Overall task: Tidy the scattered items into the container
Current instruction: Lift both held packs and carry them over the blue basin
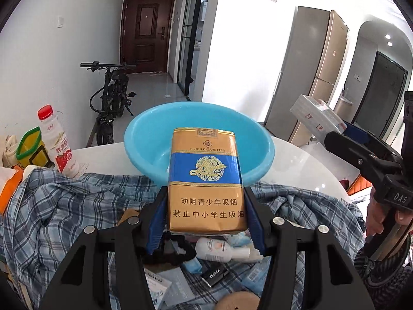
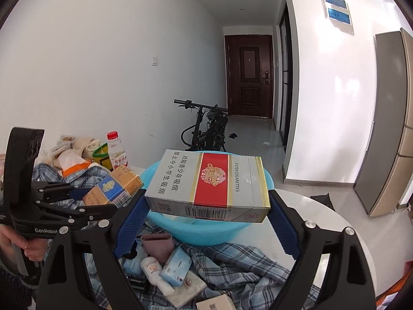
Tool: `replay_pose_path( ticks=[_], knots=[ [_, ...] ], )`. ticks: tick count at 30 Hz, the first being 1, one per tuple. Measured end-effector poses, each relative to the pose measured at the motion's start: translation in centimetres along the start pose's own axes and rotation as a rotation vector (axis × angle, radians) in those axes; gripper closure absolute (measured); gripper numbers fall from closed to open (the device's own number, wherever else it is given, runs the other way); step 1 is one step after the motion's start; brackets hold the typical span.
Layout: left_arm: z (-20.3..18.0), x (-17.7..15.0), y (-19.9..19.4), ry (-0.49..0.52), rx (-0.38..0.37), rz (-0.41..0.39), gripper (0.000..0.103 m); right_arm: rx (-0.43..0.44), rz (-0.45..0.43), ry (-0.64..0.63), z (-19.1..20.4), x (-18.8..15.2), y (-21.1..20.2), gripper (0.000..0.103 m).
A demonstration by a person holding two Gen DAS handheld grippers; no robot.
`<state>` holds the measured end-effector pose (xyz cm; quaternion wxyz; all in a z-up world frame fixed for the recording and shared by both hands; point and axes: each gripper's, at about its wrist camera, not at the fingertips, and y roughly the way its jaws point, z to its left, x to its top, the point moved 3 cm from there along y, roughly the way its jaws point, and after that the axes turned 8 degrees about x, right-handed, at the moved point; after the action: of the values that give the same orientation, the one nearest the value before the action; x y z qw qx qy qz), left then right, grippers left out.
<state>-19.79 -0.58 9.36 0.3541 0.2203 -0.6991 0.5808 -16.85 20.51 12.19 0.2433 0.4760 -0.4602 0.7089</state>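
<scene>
My left gripper [image 1: 205,206] is shut on a gold and blue cigarette pack [image 1: 205,180], held above the plaid cloth in front of the light blue basin [image 1: 144,139]. My right gripper [image 2: 207,206] is shut on a silver and red cigarette pack [image 2: 209,183], held over the near rim of the basin [image 2: 214,232]. The right gripper and its silver pack [image 1: 317,121] show at the right of the left wrist view. The left gripper and its gold pack [image 2: 113,188] show at the left of the right wrist view. The basin looks empty.
A blue plaid cloth [image 2: 245,266] on the round white table [image 1: 304,160] holds small items: a white lotion bottle [image 2: 155,273], tissue packs [image 2: 176,268], a mauve pouch [image 2: 157,245], a black lighter [image 1: 215,275]. A red-capped drink bottle [image 1: 58,142] and bags stand at the left. A bicycle [image 1: 111,98] is behind.
</scene>
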Motion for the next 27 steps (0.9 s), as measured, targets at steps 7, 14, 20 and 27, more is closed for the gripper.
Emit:
replay_pose_path(
  ticks=[7, 14, 20, 27],
  knots=[
    [0.9, 3.5, 6.0, -0.003, 0.021, 0.073, 0.046, 0.075, 0.084, 0.112, -4.2, 2.2, 4.9, 0.015],
    [2.6, 6.9, 12.2, -0.04, 0.043, 0.161, 0.046, 0.087, 0.18, 0.18, -7.4, 2.9, 11.2, 0.015],
    [3.4, 10.0, 16.6, -0.03, 0.08, 0.227, 0.046, 0.138, 0.299, 0.16, -8.7, 2.7, 16.3, 0.015],
    [3.4, 11.3, 21.9, -0.023, 0.099, 0.318, 0.046, 0.134, 0.418, 0.131, -10.2, 2.0, 20.1, 0.015]
  ],
)
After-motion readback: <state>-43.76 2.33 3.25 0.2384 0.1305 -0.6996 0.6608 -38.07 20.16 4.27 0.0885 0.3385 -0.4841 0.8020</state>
